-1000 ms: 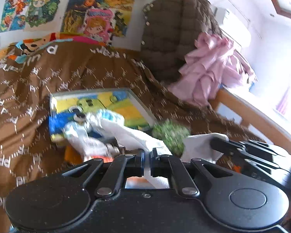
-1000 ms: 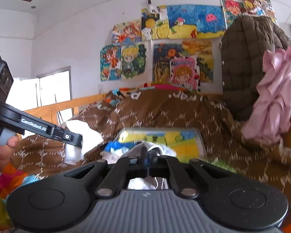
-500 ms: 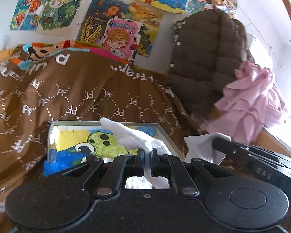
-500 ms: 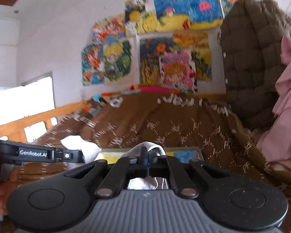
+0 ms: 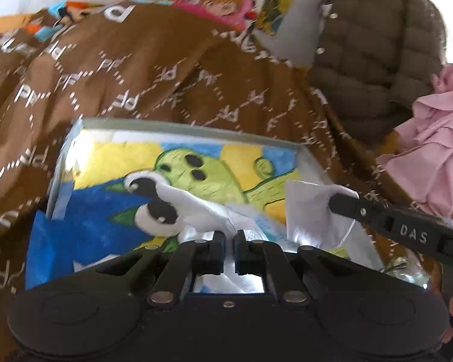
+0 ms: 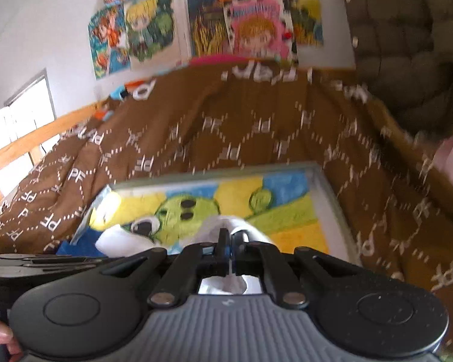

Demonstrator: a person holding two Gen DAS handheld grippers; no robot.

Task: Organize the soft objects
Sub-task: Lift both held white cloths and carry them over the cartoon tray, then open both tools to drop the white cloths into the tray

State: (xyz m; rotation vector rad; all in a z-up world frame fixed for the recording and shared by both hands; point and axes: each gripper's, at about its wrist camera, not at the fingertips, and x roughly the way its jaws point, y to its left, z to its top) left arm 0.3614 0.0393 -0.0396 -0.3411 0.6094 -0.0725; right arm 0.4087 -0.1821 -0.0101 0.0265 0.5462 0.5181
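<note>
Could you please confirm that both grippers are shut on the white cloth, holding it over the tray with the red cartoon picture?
Not quite: the picture in the tray is green, yellow and blue, not red, as the left wrist view shows. The rest holds: the left gripper and right gripper are each shut on the white cloth over that tray.
</note>
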